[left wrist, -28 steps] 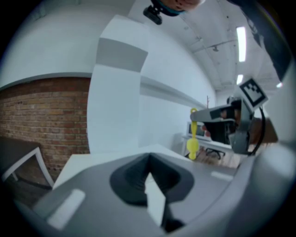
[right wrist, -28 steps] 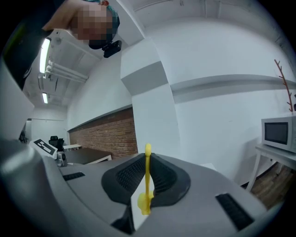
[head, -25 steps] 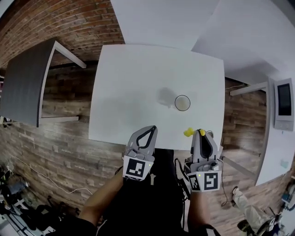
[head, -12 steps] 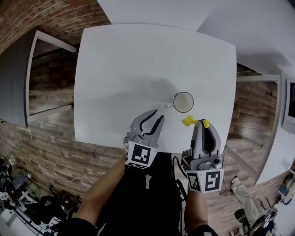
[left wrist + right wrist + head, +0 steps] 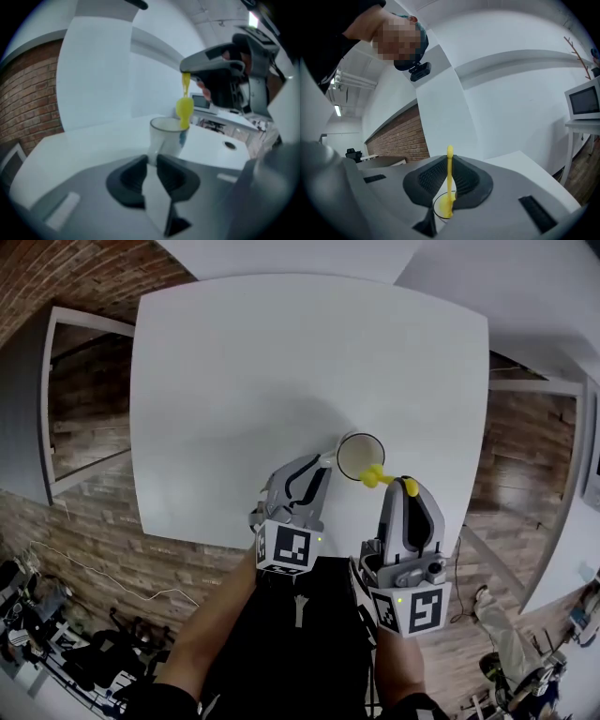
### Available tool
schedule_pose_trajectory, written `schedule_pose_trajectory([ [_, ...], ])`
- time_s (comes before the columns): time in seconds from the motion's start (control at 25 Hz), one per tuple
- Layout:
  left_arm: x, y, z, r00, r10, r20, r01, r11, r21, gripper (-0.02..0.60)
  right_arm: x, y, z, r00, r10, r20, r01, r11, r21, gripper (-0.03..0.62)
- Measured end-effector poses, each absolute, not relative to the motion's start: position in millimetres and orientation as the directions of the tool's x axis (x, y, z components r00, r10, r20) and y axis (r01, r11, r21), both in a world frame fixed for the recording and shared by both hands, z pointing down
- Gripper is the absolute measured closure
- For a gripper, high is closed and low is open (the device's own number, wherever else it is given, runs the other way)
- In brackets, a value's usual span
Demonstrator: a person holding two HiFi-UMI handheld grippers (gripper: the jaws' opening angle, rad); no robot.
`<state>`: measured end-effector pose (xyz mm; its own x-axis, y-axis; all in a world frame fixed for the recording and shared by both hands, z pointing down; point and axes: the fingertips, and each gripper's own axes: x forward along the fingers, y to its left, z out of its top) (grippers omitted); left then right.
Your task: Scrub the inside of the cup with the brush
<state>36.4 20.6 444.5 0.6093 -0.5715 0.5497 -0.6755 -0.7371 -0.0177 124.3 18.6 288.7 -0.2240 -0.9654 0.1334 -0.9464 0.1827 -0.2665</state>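
The bench (image 5: 234, 381) is a plain white slab with rounded corners, roughly square as the head view shows it, and its top is matt and unmarked. One thing stands directly on it: a white cup (image 5: 359, 456), upright, right of the middle and close to the near edge (well apart from the far and left edges). The cup's handle points toward the near left. Its rim is dark-lined, with a small blue mark on its side in the left gripper view.
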Motion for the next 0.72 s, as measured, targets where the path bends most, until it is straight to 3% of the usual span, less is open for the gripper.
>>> schedule_pose_trajectory([
  [0.44,42,21,444,0.566,-0.607,0.558,-0.722,-0.691,-0.019,0.522,108,26,332,-0.276,-0.934,0.227,-0.923,0.191,-0.334,0.563],
  [0.72,39,23,444,0.552,-0.608,0.57,-0.735,-0.678,-0.012,0.531,95,28,354,-0.284,-0.905,0.315,-0.939,0.196,-0.284,0.564],
])
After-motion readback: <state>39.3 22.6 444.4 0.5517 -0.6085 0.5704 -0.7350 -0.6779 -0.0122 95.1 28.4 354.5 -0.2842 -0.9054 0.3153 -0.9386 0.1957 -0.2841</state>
